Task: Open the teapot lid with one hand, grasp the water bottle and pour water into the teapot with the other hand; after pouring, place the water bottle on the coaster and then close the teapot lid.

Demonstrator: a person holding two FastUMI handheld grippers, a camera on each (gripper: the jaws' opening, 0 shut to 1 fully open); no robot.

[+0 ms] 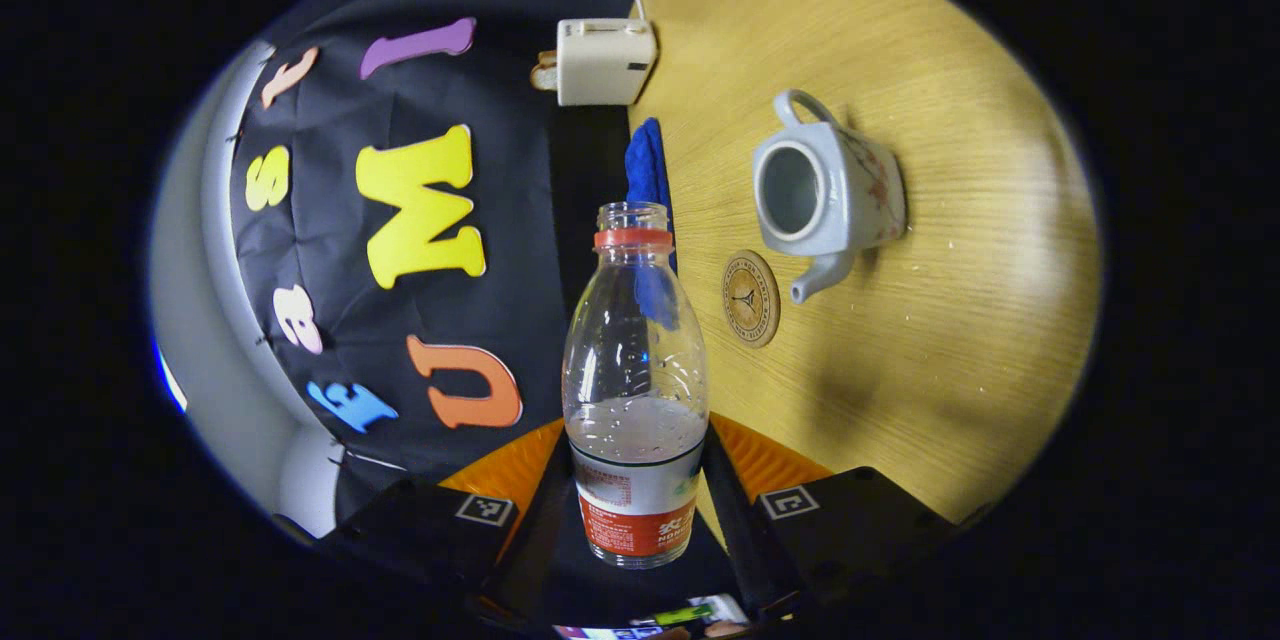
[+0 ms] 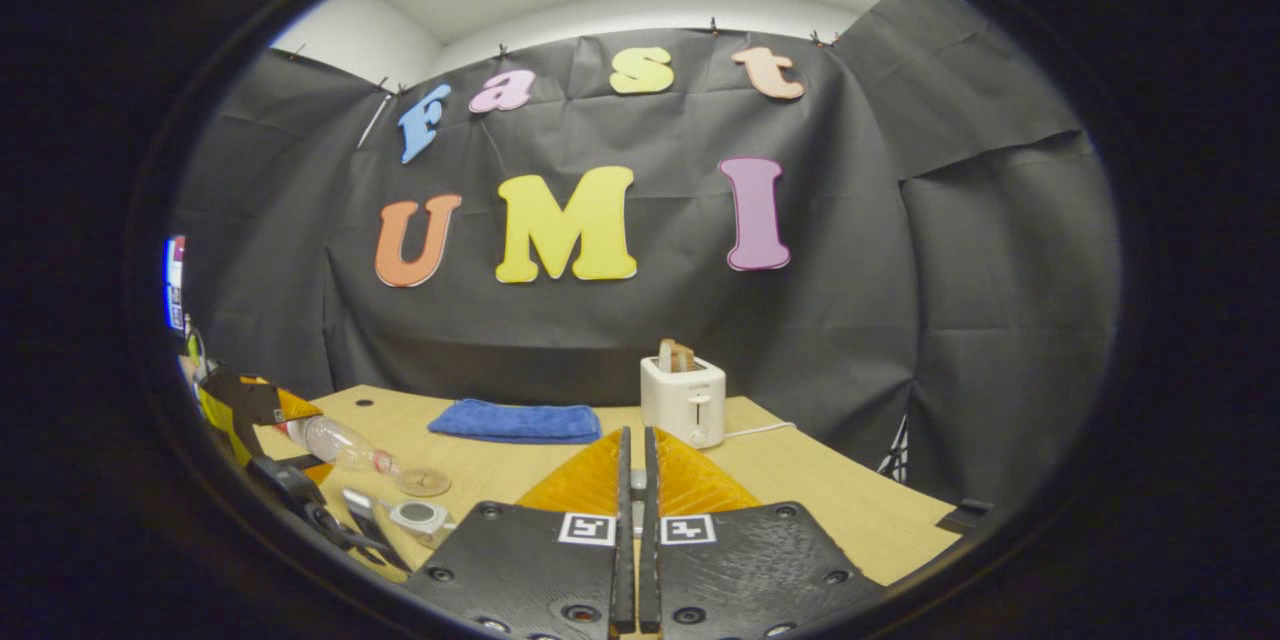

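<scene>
Sideways now: the left gripper view is rolled, so the counter (image 1: 900, 340) runs up its right half. Left tool (image 1: 637, 505) clamped on the water bottle (image 1: 636, 390), both fingers pressing the labelled lower body. Bottle uncapped, red collar ring at the neck, mouth pointing forward; some water lies in the lower part by the label.

Teapot (image 1: 830, 195) stands on the counter ahead and to the right in that view, lid off, round opening exposed, handle toward the far end, spout toward the coaster (image 1: 751, 299). Coaster lies flat just beside the spout, between bottle and teapot, nothing on it. Blue cloth (image 1: 648, 170) lies beyond the bottle mouth; white toaster (image 1: 600, 60) farther off at the counter's back edge.

Right tool (image 2: 636, 510) held level, fingers drawn together with a thin slit between them; whether anything is pinched there, cannot tell. Its view catches the tilted bottle low at left in the other tool, blue cloth and toaster with a slice standing up behind.
</scene>
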